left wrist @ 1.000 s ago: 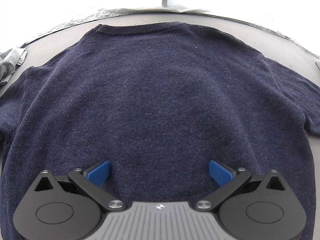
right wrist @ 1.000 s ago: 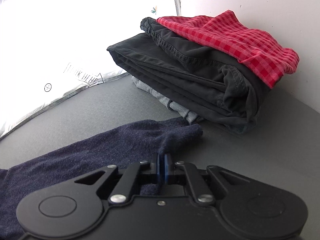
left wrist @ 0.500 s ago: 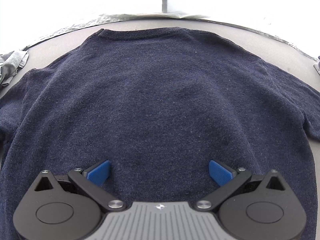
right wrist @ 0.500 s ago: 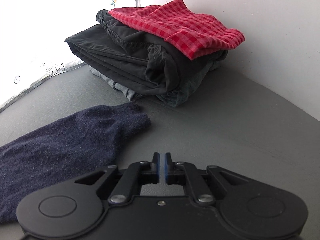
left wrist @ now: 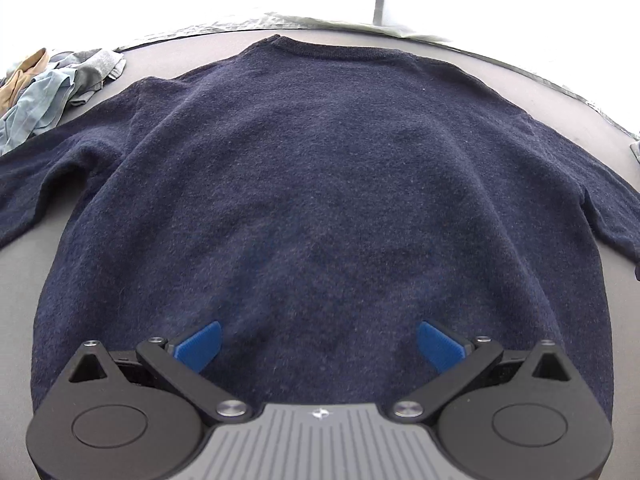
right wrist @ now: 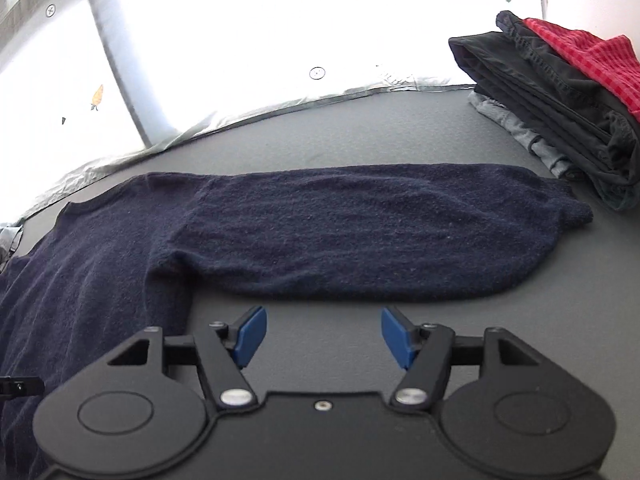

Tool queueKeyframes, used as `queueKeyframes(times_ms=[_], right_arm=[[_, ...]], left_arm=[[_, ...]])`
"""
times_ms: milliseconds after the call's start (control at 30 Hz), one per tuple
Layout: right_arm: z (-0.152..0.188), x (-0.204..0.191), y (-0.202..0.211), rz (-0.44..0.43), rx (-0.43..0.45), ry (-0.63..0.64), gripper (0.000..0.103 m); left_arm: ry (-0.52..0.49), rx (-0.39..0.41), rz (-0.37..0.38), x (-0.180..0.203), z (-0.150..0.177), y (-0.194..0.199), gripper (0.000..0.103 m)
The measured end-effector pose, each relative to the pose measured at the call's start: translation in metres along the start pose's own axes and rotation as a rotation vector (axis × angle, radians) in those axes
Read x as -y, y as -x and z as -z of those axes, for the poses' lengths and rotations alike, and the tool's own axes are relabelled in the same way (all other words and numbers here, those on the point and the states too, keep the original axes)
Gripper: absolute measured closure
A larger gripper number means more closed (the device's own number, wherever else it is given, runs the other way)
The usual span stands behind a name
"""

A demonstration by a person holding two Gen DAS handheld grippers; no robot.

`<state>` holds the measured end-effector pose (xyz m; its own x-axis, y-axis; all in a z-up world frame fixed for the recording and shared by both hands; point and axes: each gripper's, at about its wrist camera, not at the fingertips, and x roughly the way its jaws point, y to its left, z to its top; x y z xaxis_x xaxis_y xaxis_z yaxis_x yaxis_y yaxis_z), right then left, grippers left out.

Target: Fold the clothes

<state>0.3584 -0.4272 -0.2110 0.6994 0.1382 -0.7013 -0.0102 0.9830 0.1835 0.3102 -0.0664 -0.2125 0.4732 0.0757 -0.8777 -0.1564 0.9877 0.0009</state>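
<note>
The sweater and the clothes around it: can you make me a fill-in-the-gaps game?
1. The sweater lying flat is dark ____.
2. On top of the folded stack lies a checked cloth coloured ____.
3. Between the right gripper jaws there is ____.
4. The crumpled pile lies by the sweater's ____ sleeve in the left wrist view.

Missing words: blue; red; nothing; left

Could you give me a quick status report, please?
Left gripper open above sweater. Right gripper jaws opening, empty, near sleeve. Folded stack beside cuff.

Black grippers, ribbed blue fingers (left wrist: pixel 199 345)
</note>
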Motion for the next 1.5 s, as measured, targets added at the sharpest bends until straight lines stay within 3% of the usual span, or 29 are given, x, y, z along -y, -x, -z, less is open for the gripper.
queueKeyframes(times_ms=[200, 433, 567, 767, 900, 1067, 1167, 1233, 1400, 1467, 1500], right_arm=[[0.017, -0.068, -0.005, -0.179, -0.056, 0.169, 0.005], [0.034, -0.125, 0.004, -0.202, -0.032, 0.303, 0.001], [0.040, -0.151, 0.006, -0.167, -0.003, 0.312, 0.000], [0.064, -0.191, -0.009, -0.041, -0.019, 0.325, 0.000], [0.081, -0.196, -0.019, 0.062, -0.028, 0.211, 0.000], [0.098, -0.208, -0.019, 0.157, 0.069, 0.097, 0.000], [0.106, -0.215, -0.019, 0.205, 0.122, 0.073, 0.000], [0.104, -0.213, -0.018, 0.207, 0.112, 0.060, 0.000], [0.101, -0.214, -0.021, 0.216, 0.108, 0.052, 0.000], [0.100, -0.215, -0.023, 0.219, 0.103, 0.049, 0.000], [0.099, -0.215, -0.023, 0.221, 0.099, 0.047, 0.000]], left_arm=[[0.162, 0.008, -0.081, -0.047, 0.048, 0.038, 0.000], [0.340, 0.039, -0.093, -0.120, 0.072, 0.055, 0.000], [0.404, 0.067, -0.075, -0.171, 0.063, 0.050, 0.000], [0.469, 0.152, -0.085, -0.258, 0.040, 0.042, 0.000], [0.470, 0.178, -0.128, -0.323, 0.026, 0.034, 0.000], [0.560, 0.203, -0.167, -0.402, 0.013, 0.016, 0.002], [0.647, 0.222, -0.126, -0.441, 0.002, 0.007, 0.011], [0.667, 0.229, -0.099, -0.461, -0.010, -0.002, 0.014], [0.691, 0.249, -0.056, -0.477, -0.032, -0.028, 0.025], [0.729, 0.275, -0.074, -0.481, -0.038, -0.033, 0.045], [0.741, 0.269, -0.081, -0.483, -0.041, -0.035, 0.072]])
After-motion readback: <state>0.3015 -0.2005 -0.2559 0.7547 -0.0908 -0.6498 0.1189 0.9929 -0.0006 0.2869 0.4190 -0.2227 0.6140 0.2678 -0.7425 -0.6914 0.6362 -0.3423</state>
